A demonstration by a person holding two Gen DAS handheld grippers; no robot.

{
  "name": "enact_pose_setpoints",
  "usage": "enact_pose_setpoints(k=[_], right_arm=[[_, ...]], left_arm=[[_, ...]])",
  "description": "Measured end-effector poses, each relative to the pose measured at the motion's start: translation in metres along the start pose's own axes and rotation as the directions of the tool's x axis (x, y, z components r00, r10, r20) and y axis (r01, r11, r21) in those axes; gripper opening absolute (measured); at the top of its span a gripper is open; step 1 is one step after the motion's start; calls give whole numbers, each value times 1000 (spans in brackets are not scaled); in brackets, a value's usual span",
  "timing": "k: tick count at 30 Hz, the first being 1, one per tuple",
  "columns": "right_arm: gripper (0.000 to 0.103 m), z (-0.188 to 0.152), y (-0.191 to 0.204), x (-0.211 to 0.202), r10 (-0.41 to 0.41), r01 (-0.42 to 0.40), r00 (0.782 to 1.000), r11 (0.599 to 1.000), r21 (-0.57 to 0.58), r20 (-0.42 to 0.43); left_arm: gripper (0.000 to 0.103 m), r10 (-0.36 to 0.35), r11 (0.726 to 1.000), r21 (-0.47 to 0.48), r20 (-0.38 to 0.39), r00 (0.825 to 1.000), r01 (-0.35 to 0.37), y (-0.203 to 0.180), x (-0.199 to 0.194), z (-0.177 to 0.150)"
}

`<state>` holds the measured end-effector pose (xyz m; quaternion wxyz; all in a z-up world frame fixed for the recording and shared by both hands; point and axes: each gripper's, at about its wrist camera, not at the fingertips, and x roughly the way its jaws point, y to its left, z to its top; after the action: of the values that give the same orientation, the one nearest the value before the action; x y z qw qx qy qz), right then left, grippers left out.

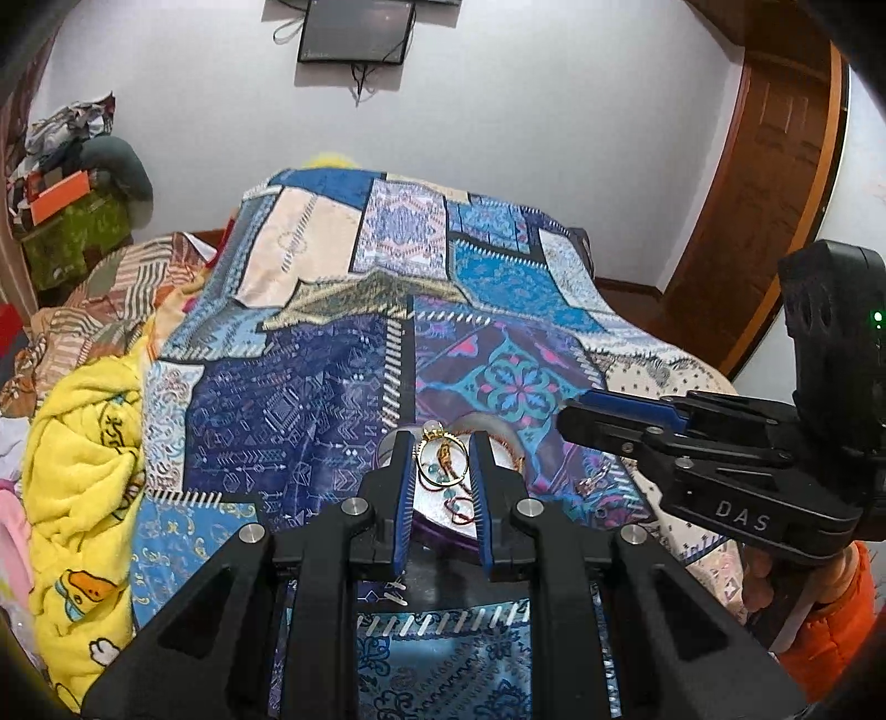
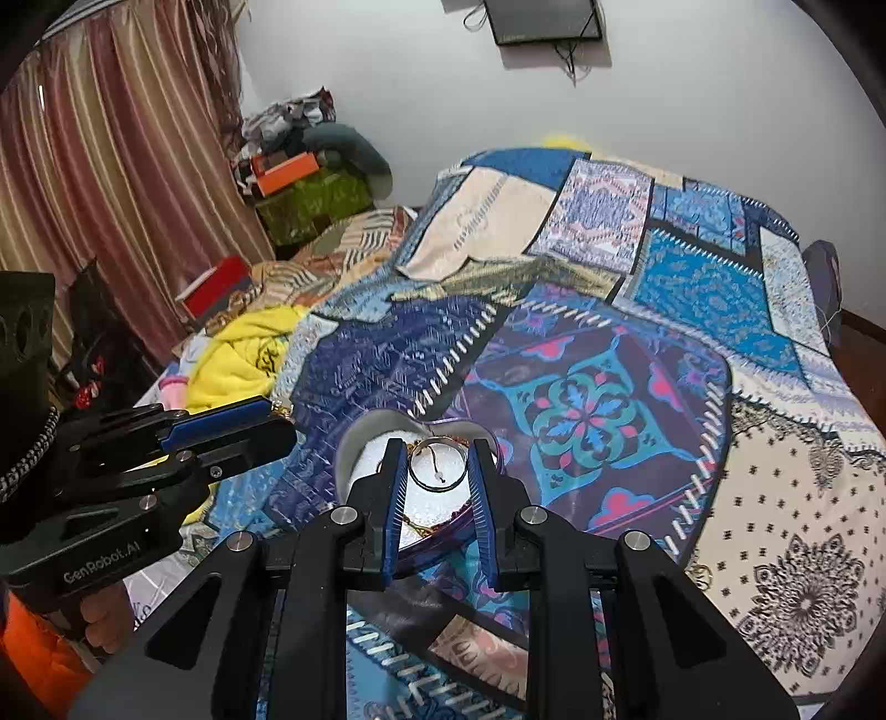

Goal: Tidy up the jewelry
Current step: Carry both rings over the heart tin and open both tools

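Setting: bed covered by a patchwork bedspread [image 1: 310, 399] in blues, purples and cream, seen from two cameras looking down along gripper fingers.
Left gripper [image 1: 443, 459]: held over the bed, its blue-lined fingers [image 1: 403, 476] clamped on either side of a gold ring [image 1: 443, 462] that carries small blue beads and a reddish charm; the ring sits upright between the pads.
Right gripper [image 2: 437, 465]: likewise closed on a ring, this one a plain silver ring [image 2: 437, 464] pinched between its fingers [image 2: 482, 482].
Jewelry dish [image 2: 360, 437]: heart-shaped, pale inside with a purple rim, resting on the bedspread directly below both grippers; a gold chain [image 2: 415, 526] and a red thread piece [image 1: 462, 507] lie inside it.
Obstructions: each gripper's black frame hides the near half of the dish, so the rest of its contents cannot be made out.
Hands: an orange sleeve [image 1: 825, 626] and part of a hand show beneath the right gripper's handle.
Surroundings, left: yellow duck-print blanket [image 1: 83, 498] bunched at the bed's edge, a striped quilt [image 1: 111, 293] behind it, and a pile of clothes and boxes [image 1: 72, 166] in the corner.
Surroundings, far: white wall with a dark screen [image 1: 357, 30] mounted high, cables hanging below it.
Surroundings, right: wooden door [image 1: 764, 194].
Surroundings, window side: striped curtain [image 2: 111, 166] hanging to the floor.
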<state>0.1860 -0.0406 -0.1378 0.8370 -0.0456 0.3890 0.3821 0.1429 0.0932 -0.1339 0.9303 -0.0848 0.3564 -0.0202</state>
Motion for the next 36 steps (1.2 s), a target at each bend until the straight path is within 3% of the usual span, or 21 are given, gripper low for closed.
enact_pose_setpoints(k=[17,29,36], right_arm=[[20,-7,0,39,24,-27,994,999,-29,-105],[21,-6,4,35,-42,37,995,998,-51,-91],[32,-2,4,11,-73,71,997,996,-45,-38]], left_arm=[[18,-30,999,-19,-83,996,28,14,49,-6],[18,-3,1000,6,-95,995,4,13,49,-7],[22,15,1000,-1,-73,997,-15,12,33,-2]])
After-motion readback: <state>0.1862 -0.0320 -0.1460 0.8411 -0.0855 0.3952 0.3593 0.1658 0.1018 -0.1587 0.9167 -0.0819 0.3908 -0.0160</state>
